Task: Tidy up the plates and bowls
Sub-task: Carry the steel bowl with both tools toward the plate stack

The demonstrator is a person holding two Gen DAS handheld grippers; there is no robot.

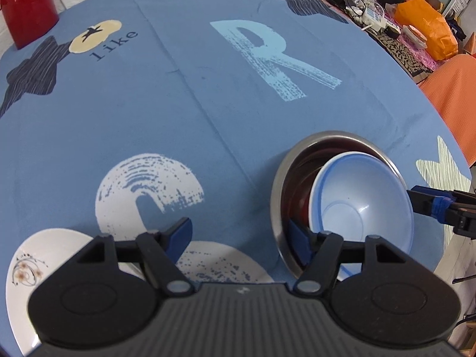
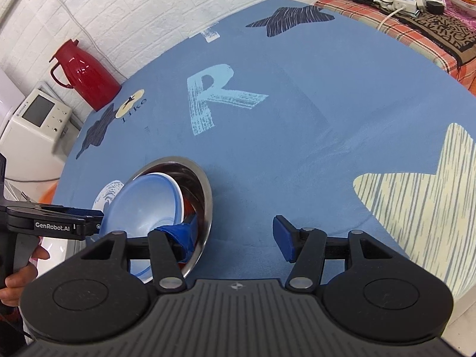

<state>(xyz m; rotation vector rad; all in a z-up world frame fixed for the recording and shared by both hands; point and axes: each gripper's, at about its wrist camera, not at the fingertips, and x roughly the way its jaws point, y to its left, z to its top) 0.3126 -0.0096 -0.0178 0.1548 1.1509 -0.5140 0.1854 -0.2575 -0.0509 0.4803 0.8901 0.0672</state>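
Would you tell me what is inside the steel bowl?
A light blue bowl sits tilted inside the steel bowl. Something red shows beneath it, mostly covered, so I cannot identify it.

- Two hand-held grippers are showing: the left hand-held gripper (image 1: 241, 232) and the right hand-held gripper (image 2: 235, 232), each spreading two blue-tipped fingers.
- Two bowls are sitting nested on the table (image 1: 208, 104): one steel bowl (image 1: 336, 136) and one light blue bowl (image 1: 357, 196) leaning inside it.
- One white plate (image 1: 29, 255) with a small flower print is lying by the left hand-held gripper.
- One red thermos jug (image 2: 86, 74) is standing at the table's far edge.
- One white machine with a screen (image 2: 38, 119) is sitting beside the jug.
- One orange bag (image 1: 425, 26) is lying among the clutter beyond the table.
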